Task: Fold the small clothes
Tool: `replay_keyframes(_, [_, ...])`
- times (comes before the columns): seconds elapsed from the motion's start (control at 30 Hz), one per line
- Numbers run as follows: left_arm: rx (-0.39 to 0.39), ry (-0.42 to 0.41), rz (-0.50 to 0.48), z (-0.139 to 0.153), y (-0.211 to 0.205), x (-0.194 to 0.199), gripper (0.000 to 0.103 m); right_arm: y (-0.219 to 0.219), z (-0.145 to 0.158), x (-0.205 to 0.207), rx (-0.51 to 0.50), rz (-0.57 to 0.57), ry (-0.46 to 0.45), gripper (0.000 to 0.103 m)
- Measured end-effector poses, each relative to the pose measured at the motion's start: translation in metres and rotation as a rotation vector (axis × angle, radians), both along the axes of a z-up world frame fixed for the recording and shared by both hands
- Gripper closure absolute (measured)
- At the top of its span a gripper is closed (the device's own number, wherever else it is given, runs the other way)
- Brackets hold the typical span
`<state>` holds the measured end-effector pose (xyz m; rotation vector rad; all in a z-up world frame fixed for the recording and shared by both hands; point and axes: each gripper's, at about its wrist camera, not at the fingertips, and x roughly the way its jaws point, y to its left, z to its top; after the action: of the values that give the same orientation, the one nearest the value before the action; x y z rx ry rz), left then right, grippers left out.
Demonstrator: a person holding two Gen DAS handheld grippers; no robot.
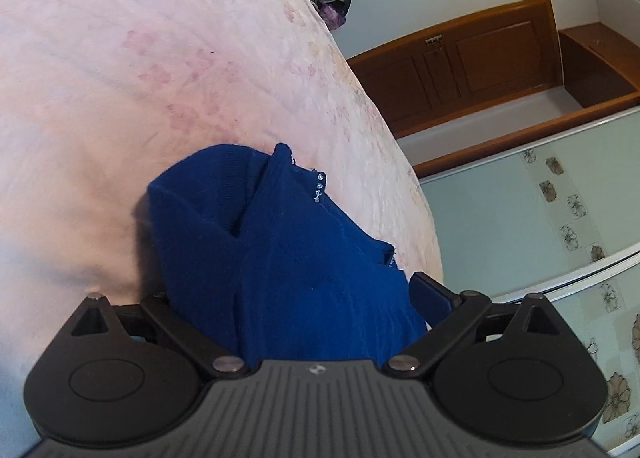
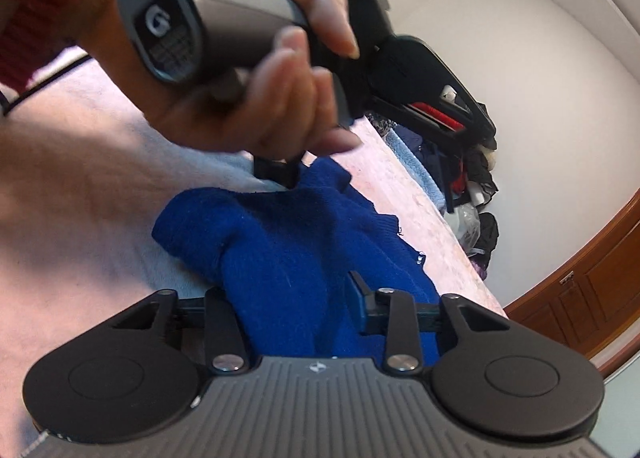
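The blue sweater lay bunched on the pink bed, toward its 5 o'clock edge. The left hand-held gripper and the right hand-held gripper were each clamped on its cloth, with the left one at 11 o'clock in the right wrist view.

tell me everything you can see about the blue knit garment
The blue knit garment is deep royal blue with a soft, fuzzy knit look. A short row of small clear beads sits near one edge. It lies bunched in thick folds, not flat, on the pink bedcover. Its fabric runs between the fingers of the left gripper and of the right gripper; the left-wrist view hides the grip itself. In the right-wrist view the left gripper reaches its far edge from above.
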<state>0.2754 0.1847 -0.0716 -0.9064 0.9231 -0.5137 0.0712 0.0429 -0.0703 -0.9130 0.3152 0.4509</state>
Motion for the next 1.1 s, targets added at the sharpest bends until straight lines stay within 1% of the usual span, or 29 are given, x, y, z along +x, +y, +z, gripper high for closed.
replay_keyframes(0.03, [0.007,-0.002,-0.005,0.001,-0.003,0.003,0.003,0.000,0.000,0.000,0.004,0.004,0.007,0.069])
replay_keyframes(0.07, [0.016,-0.004,-0.013,0.002,-0.006,0.006,0.003,0.000,-0.001,0.000,0.004,0.009,0.011,0.075])
replay_keyframes(0.13, [0.042,-0.001,-0.015,0.004,-0.009,0.011,0.005,0.002,-0.004,-0.002,0.002,0.016,0.007,0.077])
replay_keyframes(0.2, [0.069,-0.002,-0.017,0.005,-0.011,0.015,0.009,0.002,-0.004,-0.003,0.009,0.021,0.016,0.084])
replay_keyframes(0.23, [0.084,-0.001,-0.016,0.005,-0.013,0.016,0.015,0.002,-0.003,-0.003,0.013,0.024,0.023,0.086])
replay_keyframes(0.3, [0.133,-0.006,-0.031,0.007,-0.018,0.019,0.037,0.002,-0.001,-0.003,0.027,0.026,0.037,0.087])
replay_keyframes(0.33, [0.166,0.003,-0.043,0.006,-0.021,0.021,0.057,0.001,-0.001,-0.003,0.035,0.028,0.045,0.087])
replay_keyframes(0.37, [0.204,0.007,-0.044,0.006,-0.023,0.021,0.069,0.000,0.000,-0.002,0.043,0.030,0.052,0.087])
replay_keyframes(0.4, [0.234,0.003,-0.041,0.007,-0.024,0.020,0.072,0.000,0.001,-0.003,0.052,0.032,0.058,0.088])
replay_keyframes(0.47, [0.298,0.005,-0.034,0.008,-0.026,0.018,0.091,-0.002,0.003,-0.004,0.076,0.034,0.077,0.088])
replay_keyframes(0.57, [0.339,-0.003,-0.007,0.012,-0.027,0.012,0.093,-0.007,0.008,0.001,0.126,0.041,0.118,0.089])
replay_keyframes(0.67, [0.401,-0.029,0.017,0.021,-0.032,0.007,0.094,-0.018,0.017,0.005,0.208,0.037,0.172,0.091])
replay_keyframes(0.77, [0.419,-0.055,0.035,0.031,-0.036,0.002,0.094,-0.032,0.028,0.011,0.310,0.023,0.230,0.092])
replay_keyframes(0.83, [0.435,-0.073,0.053,0.040,-0.041,-0.001,0.094,-0.045,0.040,0.009,0.406,0.014,0.272,0.092])
replay_keyframes(0.97, [0.424,-0.080,0.084,0.058,-0.051,-0.002,0.094,-0.073,0.059,0.007,0.572,0.010,0.328,0.091])
replay_keyframes(1.03, [0.425,-0.085,0.078,0.065,-0.058,-0.002,0.094,-0.085,0.064,0.011,0.604,0.009,0.345,0.091])
replay_keyframes(1.1, [0.438,-0.086,0.083,0.072,-0.066,-0.003,0.094,-0.093,0.065,0.011,0.613,0.009,0.339,0.092])
